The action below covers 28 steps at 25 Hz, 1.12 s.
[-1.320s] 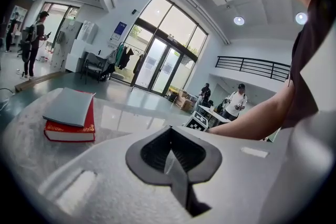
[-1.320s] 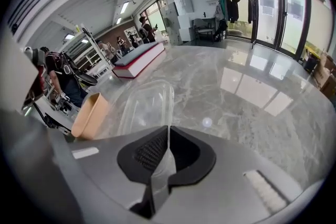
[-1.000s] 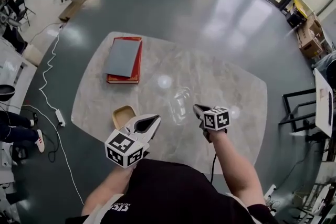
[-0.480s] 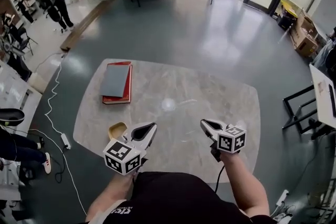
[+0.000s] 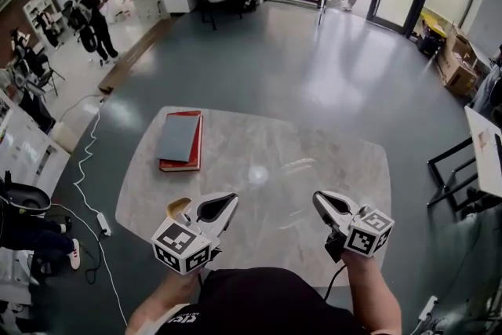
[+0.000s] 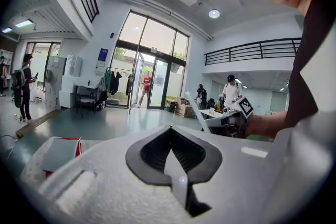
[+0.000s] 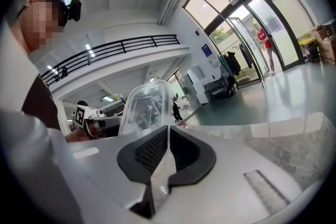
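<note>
Above the near edge of the worktop (image 5: 314, 161), the right hand-held gripper (image 7: 167, 136) is clenched on the rim of a clear plastic container (image 7: 144, 107), held up in the air. The container looks light, thin-walled and springy, and probably slick, so a pinch at the edge like this one may let it flex or swing. A hold on the stiffer rim near a corner seems safest, with only gentle pressure. In the right gripper view its long axis rises from the jaws toward 12 o'clock, leaning a little to 11, with the rounded far end uppermost. Which way its hollow faces I cannot tell. The left hand-held gripper (image 6: 170, 152) has its jaws together with nothing showing between them, and in the head view it hangs at about 7 o'clock, just beside a tan bowl (image 5: 178, 208). Two stacked books (image 5: 180, 139) lie well apart at 10 o'clock.
</note>
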Tool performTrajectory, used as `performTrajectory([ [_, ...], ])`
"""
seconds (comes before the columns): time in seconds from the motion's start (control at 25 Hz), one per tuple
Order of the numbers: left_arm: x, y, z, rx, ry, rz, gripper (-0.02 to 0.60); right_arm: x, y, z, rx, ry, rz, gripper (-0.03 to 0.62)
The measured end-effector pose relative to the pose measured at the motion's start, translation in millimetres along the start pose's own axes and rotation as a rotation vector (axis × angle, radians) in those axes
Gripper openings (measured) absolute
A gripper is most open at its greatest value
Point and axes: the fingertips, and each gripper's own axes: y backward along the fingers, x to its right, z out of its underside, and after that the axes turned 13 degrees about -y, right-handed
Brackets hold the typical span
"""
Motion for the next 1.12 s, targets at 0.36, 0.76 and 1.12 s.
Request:
performTrajectory([
  [0.36, -5.4, 8.8, -37.2, 0.071, -0.061, -0.016, 0.003, -56.9, 22.3, -61.5, 0.19, 0.097, -0.103, 0.014],
  [0.76, -21.0, 16.4, -52.6, 0.073, -0.121, -0.086, 0.003, -78.9, 48.9, -92.1, 0.306, 0.208, -0.098, 0.012],
  [1.12, -23.2, 16.9, -46.6, 0.068, -0.114, -0.083, 0.003, -72.3, 45.9, -85.3, 0.3, 0.197, -0.083, 0.012],
])
